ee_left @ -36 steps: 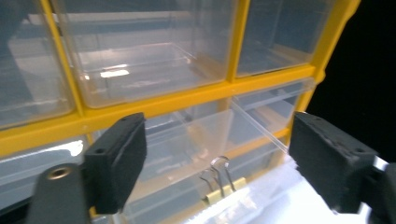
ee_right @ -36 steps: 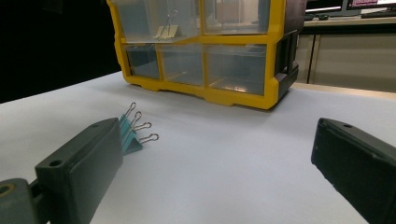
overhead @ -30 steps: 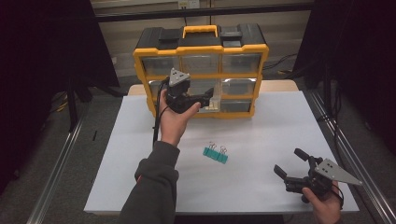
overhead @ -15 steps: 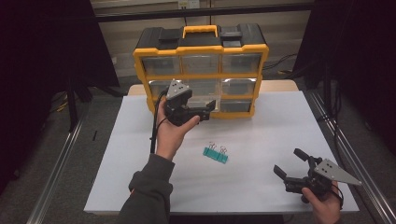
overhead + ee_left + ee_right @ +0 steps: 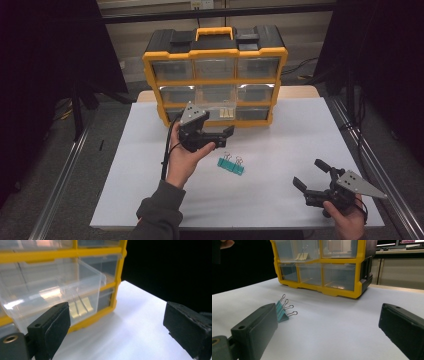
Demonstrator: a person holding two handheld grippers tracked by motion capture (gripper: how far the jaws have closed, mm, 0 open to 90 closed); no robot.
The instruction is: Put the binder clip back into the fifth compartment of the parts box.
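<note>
Two teal binder clips (image 5: 231, 164) lie side by side on the white bench (image 5: 280, 145), touching each other, with their wire handles pointing toward the yellow organizer (image 5: 215, 75). In the right gripper view the same clips (image 5: 282, 311) sit just past the left jaw, well in front of the drawers.

The left claw (image 5: 220, 137) is held above the bench, just beside the clips and between them and the organizer, with its jaws spread wide and nothing between them. Its own camera looks at a clear drawer (image 5: 55, 293) that stands pulled out from the bottom row; some pale clips (image 5: 80, 307) already rest inside. The right claw (image 5: 311, 180) waits near the front right corner of the bench, well apart from the clips, also spread and empty.

I judge the step in hand to be picking up a teal clip for that open drawer. To do it well, the left claw should turn downward and come over one clip only, with the jaws closing on the flat teal sides and not on the thin wire handles, which could slip or fold. Since the two clips touch, a slow approach from the outer side would avoid pushing the neighbour away.
</note>
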